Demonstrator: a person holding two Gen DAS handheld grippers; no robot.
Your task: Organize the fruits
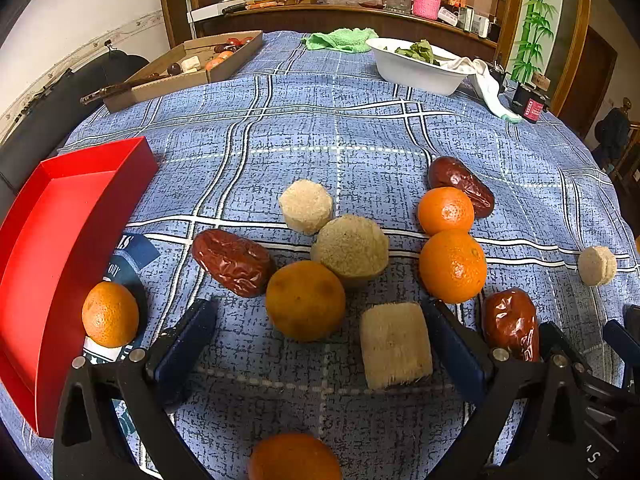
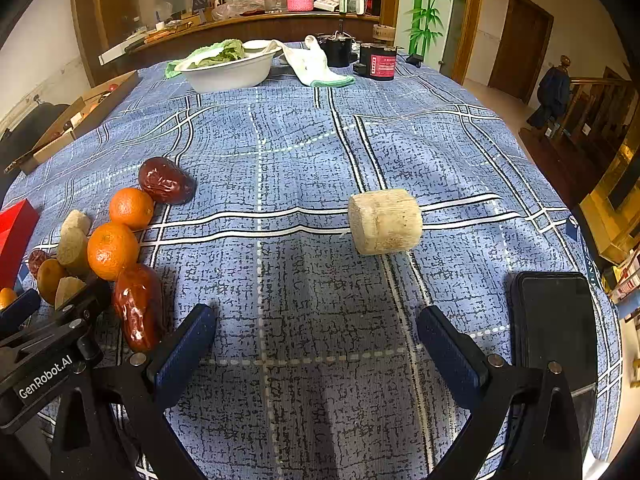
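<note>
In the left wrist view my left gripper (image 1: 320,340) is open, low over the blue cloth. Between its fingers lie a dull orange (image 1: 305,300) and a pale corn-cob chunk (image 1: 395,345). Around them lie other oranges (image 1: 453,266), red dates (image 1: 233,262) and pale chunks (image 1: 350,249). One orange (image 1: 110,314) sits beside the empty red tray (image 1: 60,240) at the left. In the right wrist view my right gripper (image 2: 316,340) is open and empty, with a pale chunk (image 2: 385,222) ahead of it on the cloth. The fruit pile (image 2: 113,251) is to its left.
A white bowl of greens (image 1: 416,66) and a cardboard box (image 1: 188,68) stand at the back of the table. A black phone (image 2: 554,332) lies by the right gripper's right finger. A black-and-red device (image 2: 378,62) and a white cloth (image 2: 316,64) are at the far edge.
</note>
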